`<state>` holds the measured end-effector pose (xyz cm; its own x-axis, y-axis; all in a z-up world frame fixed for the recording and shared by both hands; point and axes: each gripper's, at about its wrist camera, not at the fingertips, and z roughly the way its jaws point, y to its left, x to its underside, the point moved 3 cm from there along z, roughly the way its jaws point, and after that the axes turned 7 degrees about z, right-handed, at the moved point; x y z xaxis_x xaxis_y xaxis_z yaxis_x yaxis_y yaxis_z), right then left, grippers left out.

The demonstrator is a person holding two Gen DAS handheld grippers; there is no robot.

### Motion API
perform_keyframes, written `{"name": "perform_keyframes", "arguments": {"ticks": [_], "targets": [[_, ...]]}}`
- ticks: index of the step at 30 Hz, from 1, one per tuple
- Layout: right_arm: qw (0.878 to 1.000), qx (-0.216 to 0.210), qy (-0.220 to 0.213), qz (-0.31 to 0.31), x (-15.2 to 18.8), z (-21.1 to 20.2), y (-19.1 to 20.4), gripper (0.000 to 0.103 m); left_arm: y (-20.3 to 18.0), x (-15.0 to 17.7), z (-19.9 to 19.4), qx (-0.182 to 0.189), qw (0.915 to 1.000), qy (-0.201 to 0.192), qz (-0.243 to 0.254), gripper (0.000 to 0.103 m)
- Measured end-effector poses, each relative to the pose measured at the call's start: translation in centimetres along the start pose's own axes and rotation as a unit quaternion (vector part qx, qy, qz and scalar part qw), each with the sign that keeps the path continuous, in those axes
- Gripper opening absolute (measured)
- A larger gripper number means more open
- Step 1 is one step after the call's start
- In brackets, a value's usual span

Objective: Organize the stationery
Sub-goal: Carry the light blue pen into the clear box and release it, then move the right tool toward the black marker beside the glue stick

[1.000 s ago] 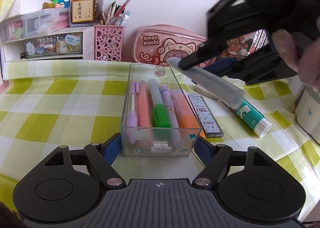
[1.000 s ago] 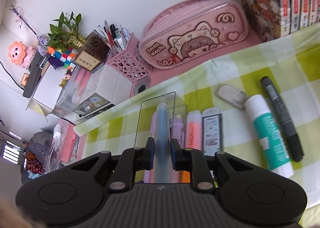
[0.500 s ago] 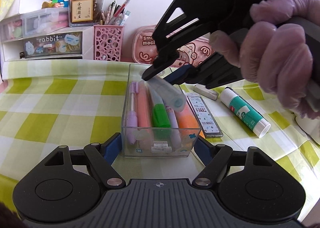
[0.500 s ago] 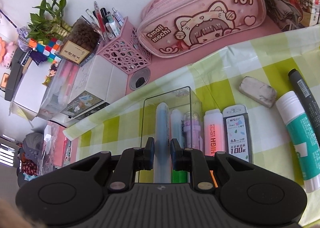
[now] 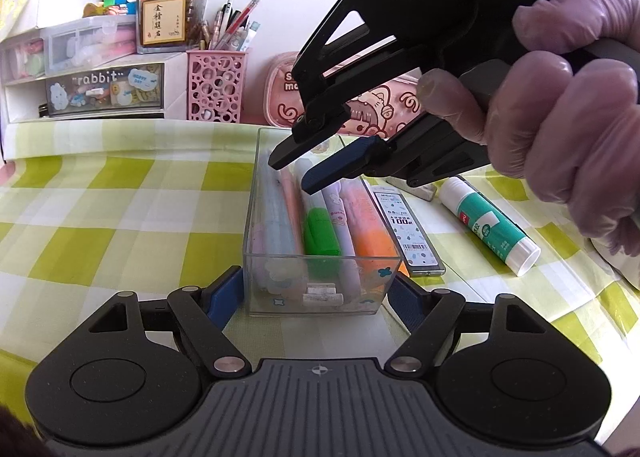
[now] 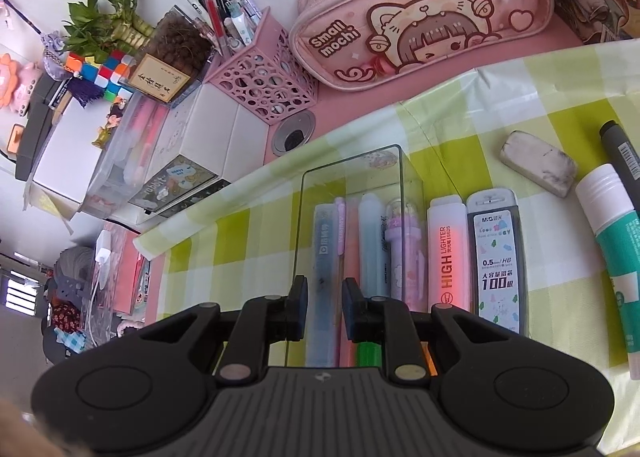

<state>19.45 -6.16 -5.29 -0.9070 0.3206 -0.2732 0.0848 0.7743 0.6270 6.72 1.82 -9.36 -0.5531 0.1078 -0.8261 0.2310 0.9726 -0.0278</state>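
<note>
A clear plastic box stands on the checked tablecloth and holds several highlighters and pens. My left gripper is shut on the box's near end, one finger on each side. My right gripper hovers over the box's far end, jaws slightly apart and empty. The pale blue highlighter lies in the box at its left side, right below the right gripper; it shows in the right wrist view too.
Right of the box lie a lead refill case, a glue stick, an eraser and a dark marker. Behind are a pink pencil case, a pink pen holder and drawers.
My right gripper carried the pale blue highlighter left and down over the box, then opened and let it drop into the box's left side. The left gripper has kept still.
</note>
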Motion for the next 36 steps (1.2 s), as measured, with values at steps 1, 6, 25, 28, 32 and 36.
{"name": "perform_keyframes", "arguments": {"ticks": [1,6,25,28,32,36], "targets": [[1.0,0.001,-0.002,-0.003,0.1,-0.2,0.0,0.042,0.0,0.0,0.0,0.0,1.0,0.0,0.0,0.076],[0.999,0.0,-0.026,-0.023,0.6,-2.0,0.1,0.047,0.0,0.0,0.0,0.0,1.0,0.0,0.0,0.076],[0.983,0.064,-0.156,-0.066,4.1,-8.5,-5.3,0.058,-0.1,0.0,0.0,-0.001,1.0,0.001,0.003,0.076],[0.978,0.082,-0.177,-0.077,5.0,-9.0,-5.8,0.062,0.0,0.0,0.0,0.0,1.0,0.001,0.003,0.076],[0.966,0.114,-0.204,-0.11,6.4,-9.2,-6.5,0.066,0.0,0.0,0.0,-0.001,1.0,0.001,0.003,0.076],[0.956,0.134,-0.221,-0.139,7.4,-9.2,-7.5,0.07,0.0,0.0,0.0,-0.001,1.0,0.001,0.003,0.076]]}}
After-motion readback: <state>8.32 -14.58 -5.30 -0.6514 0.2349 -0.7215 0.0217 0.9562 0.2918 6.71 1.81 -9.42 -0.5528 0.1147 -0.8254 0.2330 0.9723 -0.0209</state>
